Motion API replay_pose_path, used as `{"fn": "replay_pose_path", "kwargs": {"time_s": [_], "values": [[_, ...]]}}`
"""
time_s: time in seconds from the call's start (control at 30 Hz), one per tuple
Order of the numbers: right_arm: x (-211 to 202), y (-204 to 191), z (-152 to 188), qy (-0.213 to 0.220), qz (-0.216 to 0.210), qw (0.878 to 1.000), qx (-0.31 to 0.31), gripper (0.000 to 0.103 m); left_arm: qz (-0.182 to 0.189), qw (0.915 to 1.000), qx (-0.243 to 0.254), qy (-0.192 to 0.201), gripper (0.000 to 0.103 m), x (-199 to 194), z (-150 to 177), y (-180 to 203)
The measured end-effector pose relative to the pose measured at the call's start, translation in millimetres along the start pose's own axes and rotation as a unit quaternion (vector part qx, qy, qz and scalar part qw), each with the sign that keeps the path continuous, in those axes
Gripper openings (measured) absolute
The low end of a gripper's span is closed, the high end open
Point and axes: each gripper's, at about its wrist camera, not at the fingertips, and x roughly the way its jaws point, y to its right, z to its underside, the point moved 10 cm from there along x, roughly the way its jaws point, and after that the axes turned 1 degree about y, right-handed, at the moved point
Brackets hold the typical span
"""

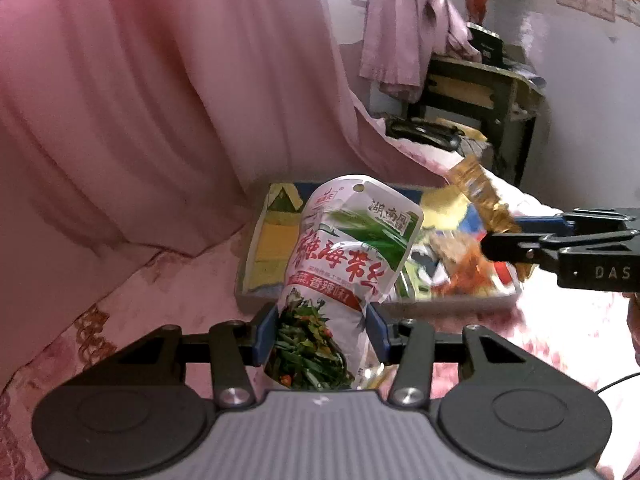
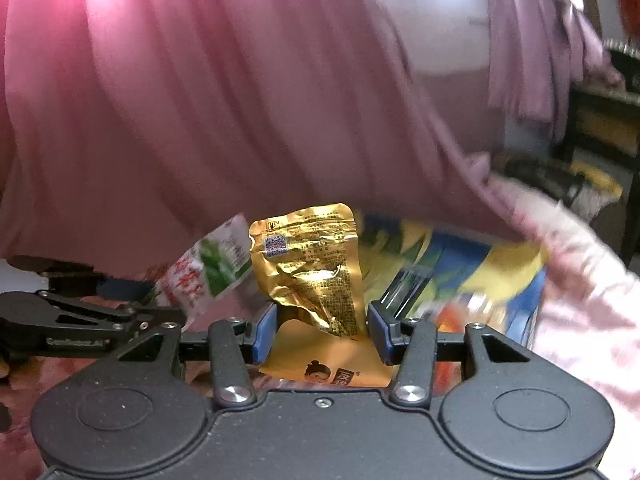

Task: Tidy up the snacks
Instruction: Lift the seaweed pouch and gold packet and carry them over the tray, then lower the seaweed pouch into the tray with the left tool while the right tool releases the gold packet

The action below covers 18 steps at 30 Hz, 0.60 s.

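My left gripper (image 1: 322, 334) is shut on a white and green kelp snack packet (image 1: 348, 256), held upright above the pink bedspread, just in front of a colourful open box (image 1: 256, 248). My right gripper (image 2: 322, 334) is shut on a gold foil snack packet (image 2: 308, 268). In the left wrist view that gold packet (image 1: 476, 188) and the right gripper (image 1: 504, 246) are over the box's right part. In the right wrist view the kelp packet (image 2: 208, 268) and the left gripper (image 2: 160, 312) are at the left. Several snack packets (image 1: 452, 272) lie in the box.
A pink curtain (image 1: 160, 100) hangs close behind the box. A pink floral bedspread (image 1: 140, 304) covers the surface. A dark wooden table (image 1: 480, 84) with draped cloth stands at the back right. The box (image 2: 460, 264) shows blurred in the right wrist view.
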Motion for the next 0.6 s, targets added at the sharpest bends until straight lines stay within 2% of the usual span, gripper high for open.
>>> {"fn": "replay_pose_path", "kwargs": {"time_s": [0.17, 0.3, 0.47, 0.6], "values": [[17.8, 58.6, -14.4, 0.029, 0.049, 0.997, 0.045, 0.051, -0.021, 0.9996, -0.021, -0.003, 0.052, 39.4, -29.5, 2.3], [34.3, 100.5, -19.4, 0.029, 0.078, 0.994, 0.077, 0.051, -0.023, 0.9988, -0.043, -0.008, 0.052, 76.9, -55.0, 8.4], [47.1, 127.5, -20.5, 0.018, 0.089, 0.991, 0.100, 0.051, -0.021, 0.9984, -0.046, -0.026, 0.052, 118.2, -68.6, 27.2], [65.8, 140.8, -11.4, -0.022, 0.093, 0.990, 0.105, 0.051, -0.027, 0.9975, -0.046, -0.047, 0.052, 148.7, -70.9, 42.5]]}}
